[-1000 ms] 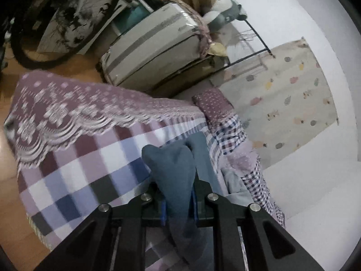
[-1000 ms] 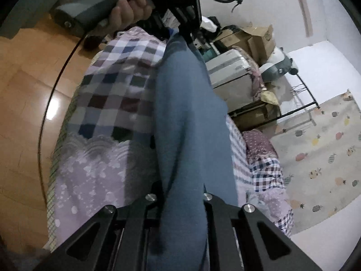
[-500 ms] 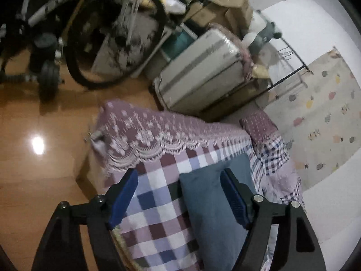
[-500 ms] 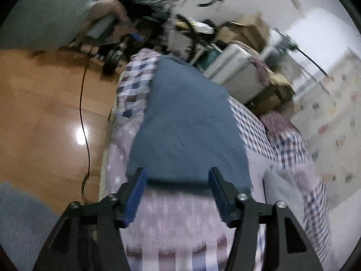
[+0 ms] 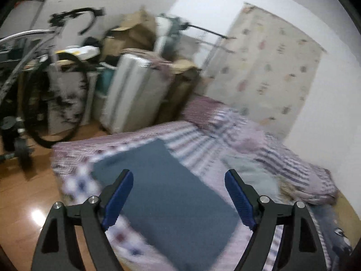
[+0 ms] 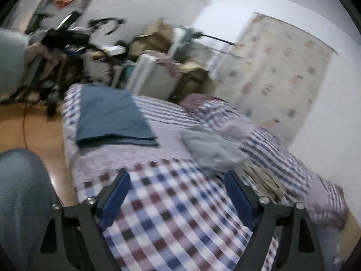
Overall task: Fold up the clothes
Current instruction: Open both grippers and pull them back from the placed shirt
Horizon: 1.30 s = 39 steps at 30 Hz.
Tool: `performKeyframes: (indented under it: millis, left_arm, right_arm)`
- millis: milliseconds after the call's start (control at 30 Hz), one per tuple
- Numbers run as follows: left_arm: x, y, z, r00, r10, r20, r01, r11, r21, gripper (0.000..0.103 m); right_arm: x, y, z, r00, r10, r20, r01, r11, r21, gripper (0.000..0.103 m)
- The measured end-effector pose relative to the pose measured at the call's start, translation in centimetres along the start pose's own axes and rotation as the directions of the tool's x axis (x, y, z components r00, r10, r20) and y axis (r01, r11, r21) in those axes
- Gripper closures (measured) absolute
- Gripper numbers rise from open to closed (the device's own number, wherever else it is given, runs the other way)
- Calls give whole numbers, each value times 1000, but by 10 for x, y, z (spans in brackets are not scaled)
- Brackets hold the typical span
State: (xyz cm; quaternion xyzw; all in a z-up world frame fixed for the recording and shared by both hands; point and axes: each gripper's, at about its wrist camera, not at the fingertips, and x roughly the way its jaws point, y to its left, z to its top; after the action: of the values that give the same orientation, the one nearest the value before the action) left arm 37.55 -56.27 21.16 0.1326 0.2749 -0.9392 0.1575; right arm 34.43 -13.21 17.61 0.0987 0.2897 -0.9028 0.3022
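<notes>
A folded dark blue garment (image 5: 167, 194) lies flat on the checked bedspread (image 5: 194, 137), and it also shows farther off near the bed's left edge in the right wrist view as the blue garment (image 6: 110, 117). My left gripper (image 5: 179, 197) hovers open above it, nothing between its blue pads. My right gripper (image 6: 177, 197) is open too, over bare checked bedspread (image 6: 171, 214), well back from the garment. A crumpled grey garment (image 6: 209, 146) lies to the right of the blue one. Both views are blurred by motion.
A bicycle (image 5: 45, 79), cardboard boxes (image 5: 133, 33), a wrapped suitcase (image 5: 130, 90) and a rack crowd the far side beyond the bed. Wooden floor (image 5: 27, 192) lies to the left. A person's grey-clad leg (image 6: 20, 203) is at lower left. A patterned curtain (image 6: 282, 67) hangs on the wall.
Both grippers let go of the blue garment, which now lies folded flat on the bed. Both have since pulled back and up, the right one farther away.
</notes>
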Motion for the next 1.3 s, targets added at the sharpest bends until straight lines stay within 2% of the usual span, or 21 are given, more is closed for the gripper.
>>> performKeyframes:
  millis: [100,200,367,467,600,767,833,967,1067,1133,1200,1300]
  left_arm:
    - [-1,-61,-9,996,-94,-11,94,995,40,16]
    - [-1,-125,-23,982,-183,-37,185,978,93,14]
    - [4,-230,-63,958,-267,-102,280,950,140,14]
    - [11,-290,-93,922,-339,-188,369,917,155,14]
    - [29,-358,-128,878,-395,-270,449,875,182,14]
    - [65,-421,-172,823,-431,-370,513,844,158,14]
    - [80,-444,-192,807,-429,-405,523,838,155,14]
    - [123,-472,-232,825,-341,-451,470,857,210,14]
    - [163,-485,-264,835,-256,-488,422,867,266,14]
    - [188,-490,-284,842,-203,-500,393,866,310,14]
    - [212,-492,-305,847,-146,-511,364,861,356,14]
    - [239,-489,-332,839,-80,-538,324,868,376,14]
  right_arm:
    - [-27,-39,-12,997,-71,0,71,991,116,9]
    - [-49,-80,-24,991,-134,-9,132,966,221,9]
    - [-83,-152,-52,968,-245,-53,248,902,353,4]
    - [-100,-190,-68,956,-283,-74,287,857,428,3]
    - [-113,-237,-89,944,-315,-96,316,788,528,1]
    - [-98,-290,-116,949,-287,-133,304,708,638,1]
    - [-76,-311,-132,952,-258,-168,301,667,682,1]
    - [-22,-343,-167,954,-186,-234,299,582,756,1]
    - [23,-359,-197,947,-125,-296,315,538,782,1]
    - [53,-363,-218,936,-84,-343,334,528,781,1]
    - [75,-360,-236,921,-61,-385,356,534,767,1]
    - [102,-354,-259,900,-26,-436,376,551,744,1]
